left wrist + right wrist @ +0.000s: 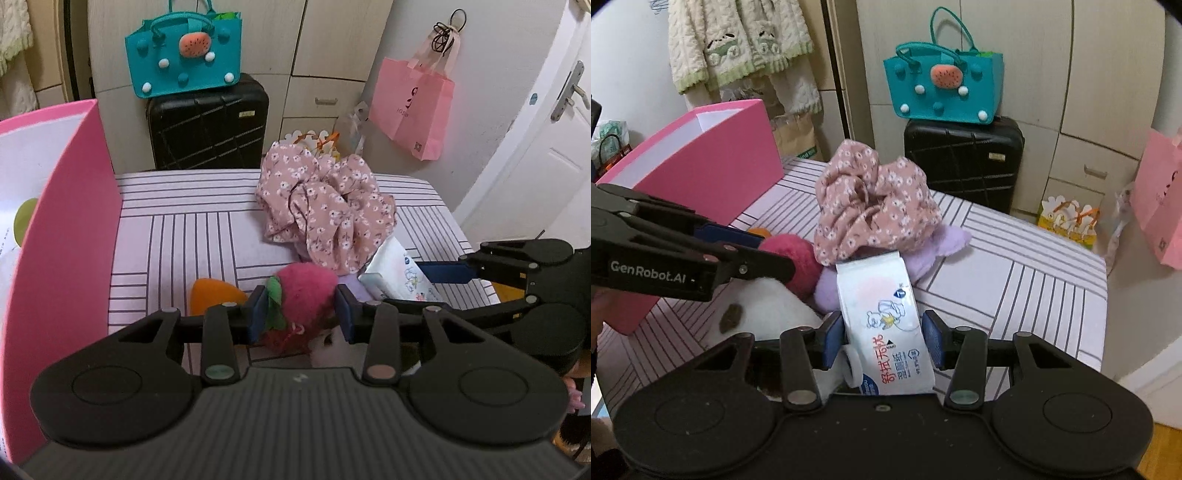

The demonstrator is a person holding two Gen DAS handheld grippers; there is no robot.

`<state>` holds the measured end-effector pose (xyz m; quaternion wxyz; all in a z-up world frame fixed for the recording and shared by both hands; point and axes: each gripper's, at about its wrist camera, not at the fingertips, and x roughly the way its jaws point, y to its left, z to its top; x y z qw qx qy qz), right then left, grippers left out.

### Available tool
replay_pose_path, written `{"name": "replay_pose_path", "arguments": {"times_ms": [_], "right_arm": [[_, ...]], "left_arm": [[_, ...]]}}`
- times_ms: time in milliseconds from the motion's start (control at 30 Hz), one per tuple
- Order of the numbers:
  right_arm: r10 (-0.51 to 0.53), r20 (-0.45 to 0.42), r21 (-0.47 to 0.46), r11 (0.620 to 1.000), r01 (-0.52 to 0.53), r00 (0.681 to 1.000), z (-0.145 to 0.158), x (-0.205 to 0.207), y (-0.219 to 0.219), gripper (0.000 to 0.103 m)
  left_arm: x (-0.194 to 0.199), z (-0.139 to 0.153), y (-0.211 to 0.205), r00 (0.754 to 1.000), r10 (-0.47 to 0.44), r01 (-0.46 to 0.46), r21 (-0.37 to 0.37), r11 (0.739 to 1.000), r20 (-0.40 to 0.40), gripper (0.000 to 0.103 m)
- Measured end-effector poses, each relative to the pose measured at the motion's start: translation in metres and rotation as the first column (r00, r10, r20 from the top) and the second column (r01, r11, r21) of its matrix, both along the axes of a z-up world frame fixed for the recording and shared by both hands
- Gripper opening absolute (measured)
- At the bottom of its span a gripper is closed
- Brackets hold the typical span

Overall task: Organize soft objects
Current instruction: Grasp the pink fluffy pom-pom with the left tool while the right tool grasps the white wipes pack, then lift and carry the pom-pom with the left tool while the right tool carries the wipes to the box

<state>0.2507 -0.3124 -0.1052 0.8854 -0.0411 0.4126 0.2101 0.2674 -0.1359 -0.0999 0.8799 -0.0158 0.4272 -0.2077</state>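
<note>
Wet-wipe pack (886, 332) sits between my right gripper (884, 338) pads, which look pressed to its sides, though I judge the hold light. Across the heap, my left gripper (301, 314) pinches the pink strawberry plush (301, 295), its pads sunk into the fuzz. Both items rest low on the striped bed (1015, 258), neither lifted clear as far as I can tell. Beyond them lie the crumpled floral cloth (871, 206), a purple plush (923, 254), a white plush (768, 306) and an orange piece (212, 295), all untouched. At the left stands the pink box (713, 166); what it holds I cannot see. By my reading, the sorting has barely begun, most of the pile remaining.
</note>
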Motion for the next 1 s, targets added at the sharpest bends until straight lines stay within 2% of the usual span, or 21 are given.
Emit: {"name": "replay_pose_path", "arguments": {"times_ms": [100, 200, 400, 500, 567, 667, 1000], "right_arm": [[-0.016, -0.019, 0.021, 1.000, 0.017, 1.000, -0.004, 0.003, -0.003, 0.052], [-0.031, -0.026, 0.042, 0.999, 0.032, 0.999, -0.005, 0.004, -0.007, 0.051], [-0.047, -0.013, 0.041, 0.998, 0.048, 0.999, -0.007, -0.001, -0.007, 0.051], [-0.050, -0.013, 0.047, 0.998, 0.050, 0.999, -0.007, -0.001, -0.007, 0.051], [-0.051, -0.009, 0.049, 0.997, 0.051, 0.999, -0.007, -0.001, -0.007, 0.051], [-0.060, -0.003, 0.061, 0.996, 0.060, 0.998, -0.008, -0.002, -0.009, 0.051], [-0.071, 0.014, 0.060, 0.996, 0.070, 0.997, -0.006, -0.007, -0.006, 0.049]], "left_arm": [[0.006, -0.003, 0.000, 1.000, 0.007, -0.008, -0.012, 1.000, -0.024, 0.042], [0.011, -0.007, 0.001, 0.999, 0.005, -0.006, -0.032, 0.999, -0.045, 0.049], [0.011, -0.011, -0.004, 1.000, -0.019, 0.019, -0.023, 1.000, -0.015, 0.050], [0.011, -0.013, -0.003, 1.000, -0.014, 0.013, -0.031, 0.999, -0.020, 0.047], [0.011, -0.014, -0.004, 1.000, -0.012, 0.012, -0.023, 1.000, -0.015, 0.041], [0.008, -0.015, -0.009, 0.999, -0.027, 0.026, 0.033, 0.999, 0.028, 0.034], [-0.003, -0.009, -0.008, 0.996, -0.039, 0.035, 0.046, 0.998, 0.080, 0.028]]}}
